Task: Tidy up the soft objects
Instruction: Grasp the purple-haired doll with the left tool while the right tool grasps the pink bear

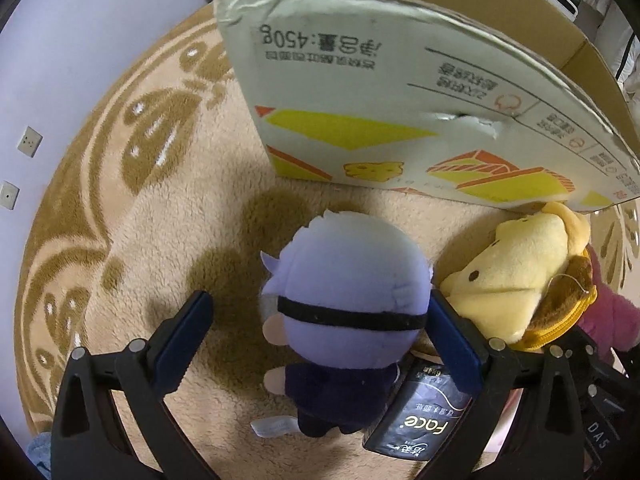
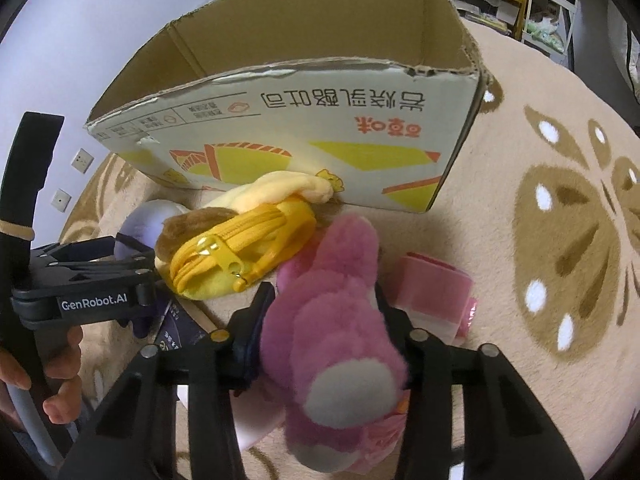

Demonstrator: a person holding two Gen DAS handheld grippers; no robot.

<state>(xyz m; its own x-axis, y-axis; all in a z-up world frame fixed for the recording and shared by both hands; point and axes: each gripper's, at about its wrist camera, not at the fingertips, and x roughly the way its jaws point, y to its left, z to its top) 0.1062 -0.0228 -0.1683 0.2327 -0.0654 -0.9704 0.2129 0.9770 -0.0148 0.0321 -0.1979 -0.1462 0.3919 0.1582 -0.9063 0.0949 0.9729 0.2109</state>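
A: In the left wrist view, the left gripper [image 1: 320, 332] has its fingers spread apart around the head of the purple-haired doll [image 1: 340, 304], which lies on the carpet [image 1: 120, 184] just in front of the cardboard box [image 1: 400, 92]. The right finger touches the head, the left one stands off. If it closes like this, the round head could slip out, or the finger could catch the black tissue pack [image 1: 420, 412] that lies partly under the doll.

B: And the doll itself?

A: Soft, lilac hair, a black band across the head, a dark body. The yellow plush pouch [image 1: 516, 280] is just beside it.

B: The right wrist view?

A: The right gripper [image 2: 324, 316] is clamped on the pink plush toy [image 2: 336, 320], fluffy, with a grey patch. The toy is long and hangs forward, so it could snag the zipper of the yellow pouch or hit the torn edge of the box when lifted. A pink packet [image 2: 432, 292] lies near.
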